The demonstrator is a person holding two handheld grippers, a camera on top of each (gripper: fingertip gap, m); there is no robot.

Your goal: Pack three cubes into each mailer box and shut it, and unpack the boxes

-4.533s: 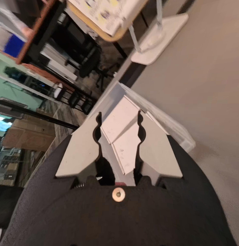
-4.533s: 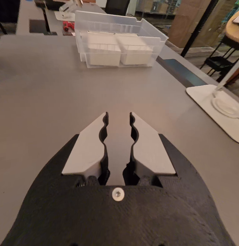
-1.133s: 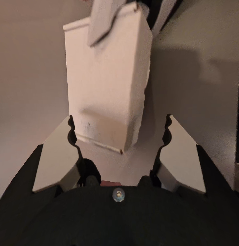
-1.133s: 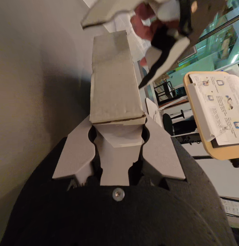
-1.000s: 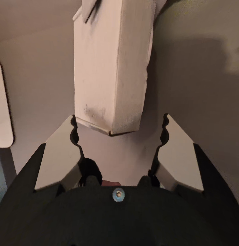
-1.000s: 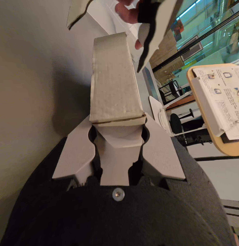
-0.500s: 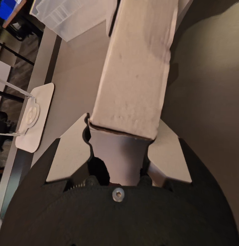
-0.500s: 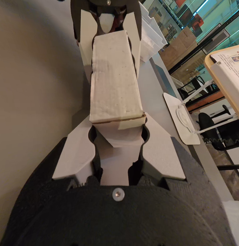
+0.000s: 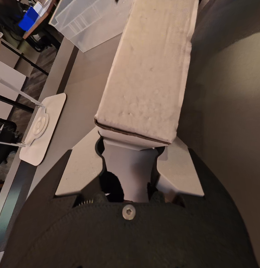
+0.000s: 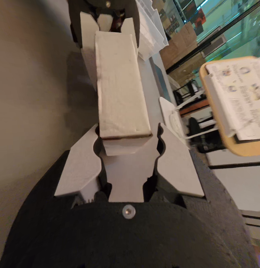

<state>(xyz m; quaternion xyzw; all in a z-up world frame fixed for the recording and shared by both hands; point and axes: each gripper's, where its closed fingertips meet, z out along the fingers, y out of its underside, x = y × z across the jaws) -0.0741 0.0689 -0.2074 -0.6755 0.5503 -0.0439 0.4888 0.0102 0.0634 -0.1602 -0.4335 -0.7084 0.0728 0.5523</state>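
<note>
One shut white mailer box (image 9: 148, 72) is held lengthwise between my two grippers above the grey table (image 9: 228, 116). My left gripper (image 9: 133, 143) is shut on the box's near end. In the right wrist view the same box (image 10: 120, 89) runs away from me. My right gripper (image 10: 128, 125) stands open around its near end, with a narrow gap between the right finger and the box. The left gripper (image 10: 110, 24) shows at the box's far end, clamped on it. No cubes are in view.
A clear plastic bin (image 9: 83, 21) stands near the table's far edge and also shows in the right wrist view (image 10: 149, 29). A white stand base (image 9: 42, 127) sits by the table edge. A round wooden table with papers (image 10: 235, 101) stands beyond the table.
My left gripper went from open in front of the box to shut on its end. My right gripper's jaws have widened from a tight hold on the other end.
</note>
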